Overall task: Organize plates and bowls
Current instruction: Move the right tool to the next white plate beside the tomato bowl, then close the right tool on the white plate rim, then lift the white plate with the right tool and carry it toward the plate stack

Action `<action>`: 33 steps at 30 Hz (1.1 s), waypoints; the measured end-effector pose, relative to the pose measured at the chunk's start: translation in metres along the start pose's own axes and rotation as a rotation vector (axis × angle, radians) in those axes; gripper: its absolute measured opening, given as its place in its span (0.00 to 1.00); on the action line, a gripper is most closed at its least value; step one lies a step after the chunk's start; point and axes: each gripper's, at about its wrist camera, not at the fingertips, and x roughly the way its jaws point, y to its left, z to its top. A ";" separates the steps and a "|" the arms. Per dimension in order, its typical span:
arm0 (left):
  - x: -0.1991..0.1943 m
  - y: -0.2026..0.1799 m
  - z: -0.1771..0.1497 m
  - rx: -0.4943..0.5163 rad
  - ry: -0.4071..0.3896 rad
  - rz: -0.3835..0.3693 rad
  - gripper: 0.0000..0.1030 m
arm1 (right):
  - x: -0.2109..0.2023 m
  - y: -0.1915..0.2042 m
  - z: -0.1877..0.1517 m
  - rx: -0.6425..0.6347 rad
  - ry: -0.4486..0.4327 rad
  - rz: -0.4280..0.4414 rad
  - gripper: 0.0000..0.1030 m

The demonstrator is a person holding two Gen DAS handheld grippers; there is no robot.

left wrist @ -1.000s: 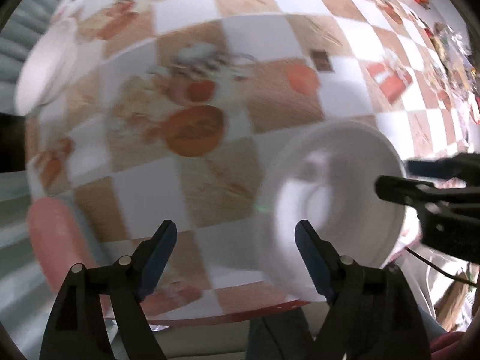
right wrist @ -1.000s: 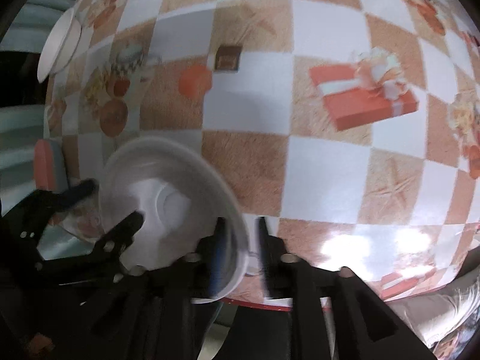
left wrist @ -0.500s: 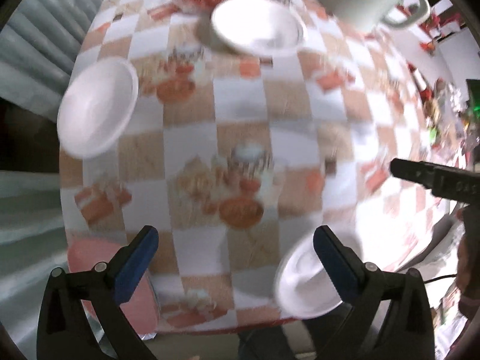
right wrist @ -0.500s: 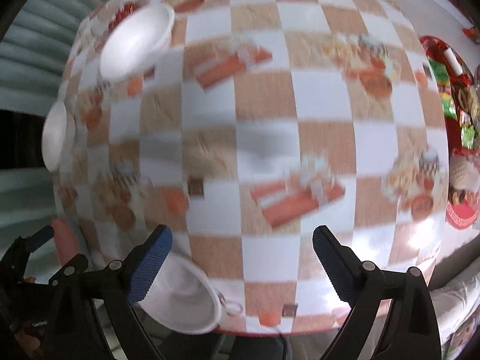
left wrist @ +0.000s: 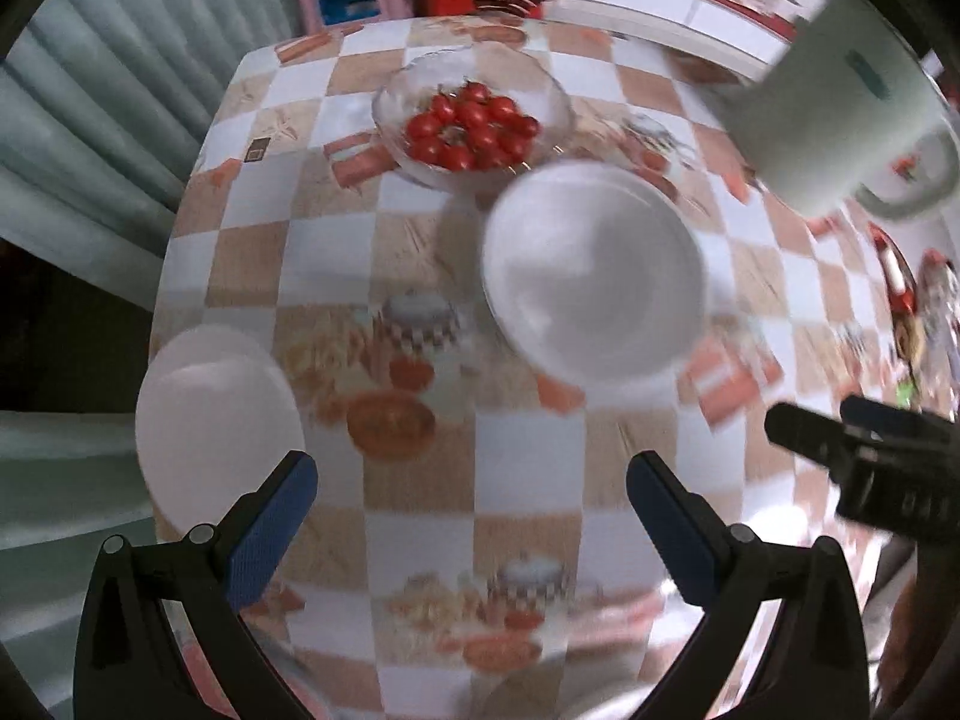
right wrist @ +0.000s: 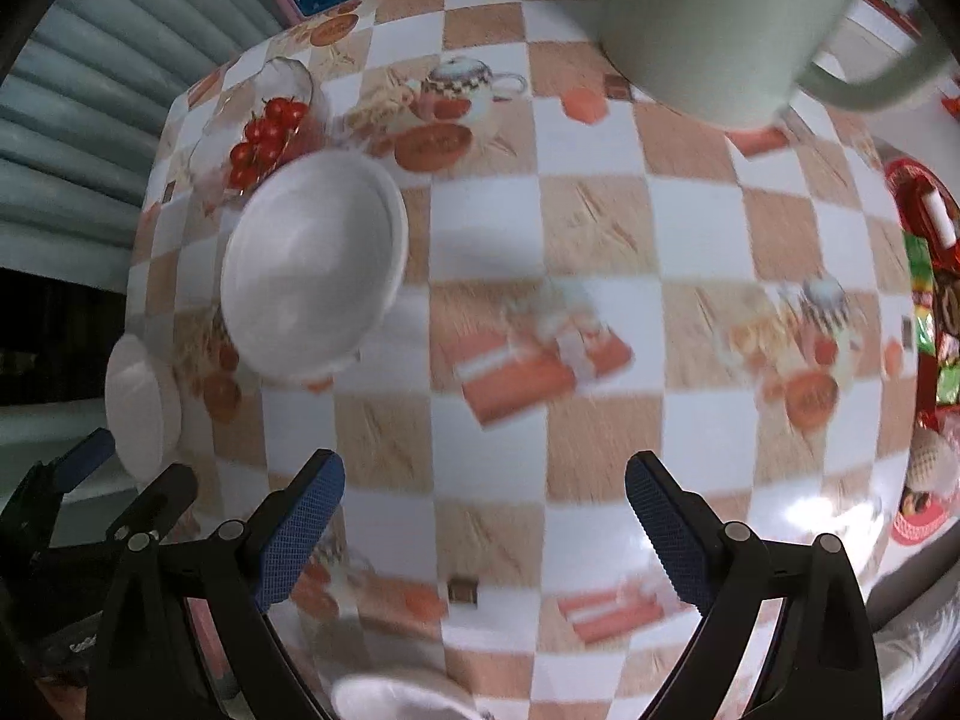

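Jaws wide and empty, white bowl [left wrist: 591,270] well ahead.

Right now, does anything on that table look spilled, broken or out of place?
Nothing looks spilled or broken. The tomatoes sit inside their glass bowl, and the white bowl stands upright. The plates do sit close to the table's edge.
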 end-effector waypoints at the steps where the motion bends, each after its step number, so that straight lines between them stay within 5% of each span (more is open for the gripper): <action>1: 0.004 0.000 0.005 -0.006 -0.004 0.003 1.00 | 0.002 0.002 0.004 -0.001 -0.002 -0.002 0.93; 10: 0.037 0.003 0.051 0.000 -0.020 0.061 0.95 | 0.034 0.010 0.052 0.023 -0.013 0.010 0.93; 15: 0.062 -0.001 0.060 0.024 0.021 0.066 0.81 | 0.053 0.017 0.064 0.002 -0.005 -0.008 0.91; 17: 0.071 -0.001 0.062 0.022 0.043 0.070 0.66 | 0.058 0.019 0.066 -0.006 0.001 -0.014 0.67; 21: 0.085 -0.001 0.066 -0.008 0.081 -0.031 0.32 | 0.069 0.023 0.068 -0.008 0.021 0.051 0.39; 25: 0.085 -0.014 0.067 0.062 0.067 -0.017 0.23 | 0.074 0.033 0.068 -0.033 0.038 0.085 0.13; 33: 0.084 -0.015 0.035 0.084 0.086 -0.064 0.22 | 0.076 0.028 0.046 -0.042 0.059 0.094 0.13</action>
